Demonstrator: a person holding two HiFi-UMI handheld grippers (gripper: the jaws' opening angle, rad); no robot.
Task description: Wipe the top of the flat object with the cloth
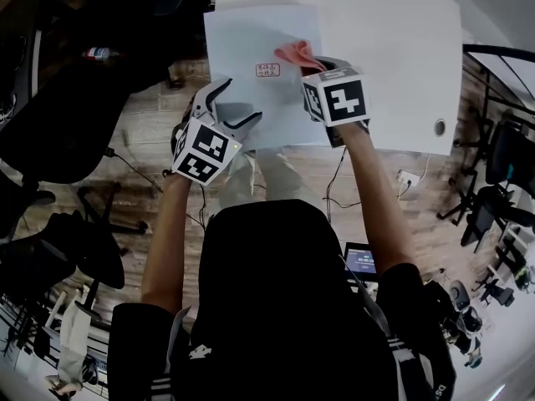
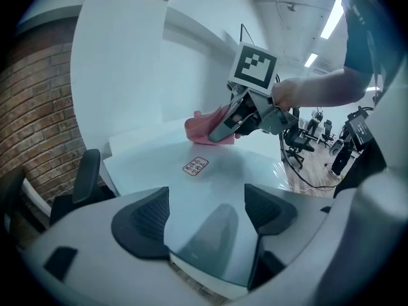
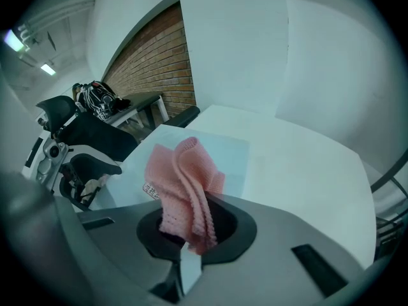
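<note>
Head view: a pale blue sheet (image 1: 242, 40) lies flat on a white table (image 1: 393, 48), with a small red-printed label (image 1: 267, 70) near its middle. The right gripper (image 1: 316, 62), under its marker cube (image 1: 338, 98), reaches over the right part of the sheet. The pink cloth (image 1: 294, 53) sits at its tip, just beyond and to the right of the label. The left gripper (image 1: 238, 103) is at the sheet's near edge, well apart from the cloth.

Left gripper view: the jaws stand released, wide apart, with the sheet's near edge (image 2: 210, 234) lying between the two dark pads (image 2: 143, 218). Nothing is gripped. Beyond the label (image 2: 196, 166), the right gripper (image 2: 224, 127) holds the cloth (image 2: 205, 130) low over the far part of the sheet. The cloth appears to touch the surface, though the angle does not settle it.

Right gripper view: the jaws are clenched on the bunched cloth (image 3: 185, 183), whose folds stand up out of them. Behind it lie the sheet (image 3: 223, 152) and the table (image 3: 306, 164). A brick wall (image 3: 159, 62) rises at the back left.
</note>
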